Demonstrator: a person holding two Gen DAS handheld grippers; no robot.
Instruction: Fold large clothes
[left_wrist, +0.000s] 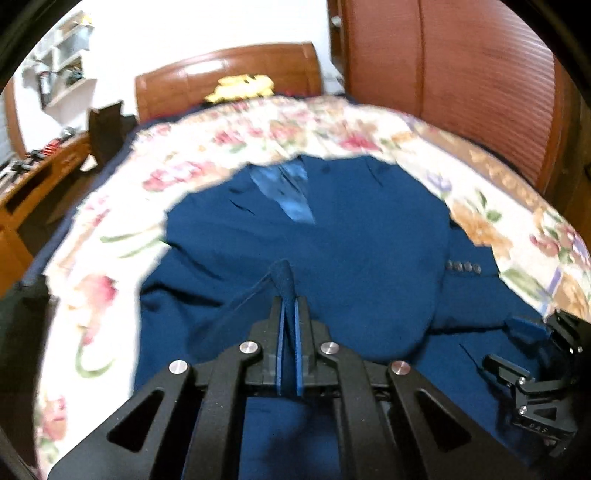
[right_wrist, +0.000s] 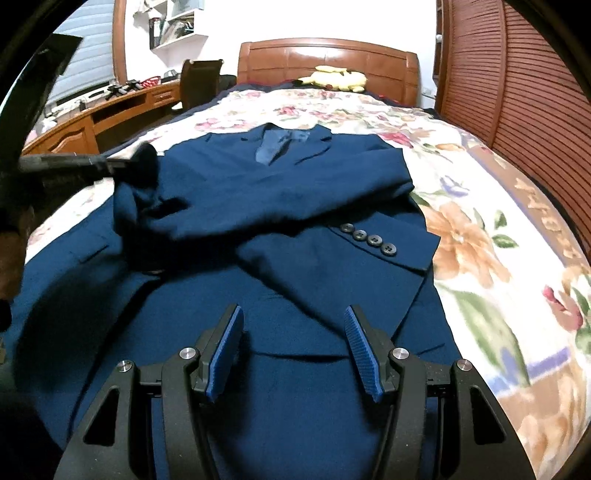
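A navy blue suit jacket (right_wrist: 280, 192) lies face up on the flowered bedspread (right_wrist: 480, 236), collar toward the headboard. Its right sleeve, with several cuff buttons (right_wrist: 369, 239), is folded across the chest. My left gripper (left_wrist: 289, 306) is shut on a fold of the jacket's left sleeve (left_wrist: 284, 277) and holds it lifted over the jacket (left_wrist: 332, 240); it also shows in the right wrist view (right_wrist: 122, 166) at the left. My right gripper (right_wrist: 293, 321) is open and empty, low over the jacket's lower front, and shows in the left wrist view (left_wrist: 532, 343) at the right.
A wooden headboard (right_wrist: 328, 62) with a yellow plush toy (right_wrist: 334, 79) stands at the far end. A slatted wooden wardrobe (right_wrist: 517, 92) runs along the right side of the bed. A wooden desk (right_wrist: 110, 110) and a dark chair (right_wrist: 199, 81) stand at the left.
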